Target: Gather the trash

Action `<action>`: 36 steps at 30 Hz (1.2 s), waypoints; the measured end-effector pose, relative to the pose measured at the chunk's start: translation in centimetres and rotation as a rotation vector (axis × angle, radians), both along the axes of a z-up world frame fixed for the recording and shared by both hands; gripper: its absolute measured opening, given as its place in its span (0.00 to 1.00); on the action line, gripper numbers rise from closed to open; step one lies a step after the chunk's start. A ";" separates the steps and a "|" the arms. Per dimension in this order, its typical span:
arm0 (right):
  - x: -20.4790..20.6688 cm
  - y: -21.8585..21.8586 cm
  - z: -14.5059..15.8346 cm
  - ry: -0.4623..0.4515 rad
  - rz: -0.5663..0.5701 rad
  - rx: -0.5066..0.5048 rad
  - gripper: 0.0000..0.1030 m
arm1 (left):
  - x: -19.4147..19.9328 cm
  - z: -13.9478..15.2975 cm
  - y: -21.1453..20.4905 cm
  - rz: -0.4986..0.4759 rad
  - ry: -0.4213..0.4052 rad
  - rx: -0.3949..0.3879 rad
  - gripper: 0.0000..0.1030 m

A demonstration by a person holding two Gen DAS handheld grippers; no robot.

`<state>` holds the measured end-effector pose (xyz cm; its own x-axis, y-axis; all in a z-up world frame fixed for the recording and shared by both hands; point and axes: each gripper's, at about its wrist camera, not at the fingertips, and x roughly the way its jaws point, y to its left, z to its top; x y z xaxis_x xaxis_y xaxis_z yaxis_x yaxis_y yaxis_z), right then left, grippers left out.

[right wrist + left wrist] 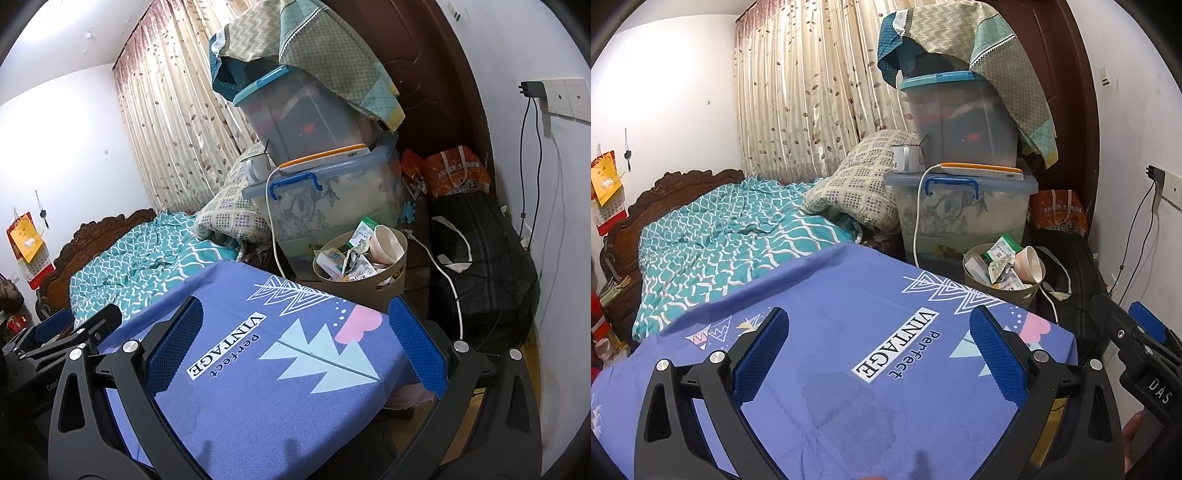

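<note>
Two storage boxes (964,210), one bin (1001,286) of wrappers, one paper bowl (1030,264), one mug (905,158), one pillow (857,181), one bed (713,236), one tablecloth (849,350), two grippers (879,354) (295,347).

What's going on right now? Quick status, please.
Left gripper and right gripper open, empty, over the purple printed tablecloth. Beige plastic wastebasket beyond, full of wrappers. Nothing in the way.

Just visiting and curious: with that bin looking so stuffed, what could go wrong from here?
The trash bin is heaped past its rim; a paper cup lies on top and could tumble out if bumped. A white cable trails beside the bin and might snag a claw. Both claws, left claw and right claw, are open and hold nothing.
</note>
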<state>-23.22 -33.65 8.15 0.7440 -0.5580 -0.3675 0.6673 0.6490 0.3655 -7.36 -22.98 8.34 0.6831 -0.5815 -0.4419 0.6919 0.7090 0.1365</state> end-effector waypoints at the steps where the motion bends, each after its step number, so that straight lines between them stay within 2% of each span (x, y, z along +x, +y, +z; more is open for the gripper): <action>1: 0.0 0.0 0.0 0.000 0.000 0.001 0.97 | 0.0 0.0 0.0 -0.001 0.001 0.000 0.92; 36: 0.2 -0.1 -1.0 0.006 0.006 0.018 0.97 | 0.7 -1.9 -0.9 0.025 0.033 0.072 0.92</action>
<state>-23.06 -33.79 7.17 0.7450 -0.5467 -0.3822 0.6656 0.6466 0.3727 -6.68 -23.86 6.45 0.6809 -0.5306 -0.5048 0.6794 0.7151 0.1648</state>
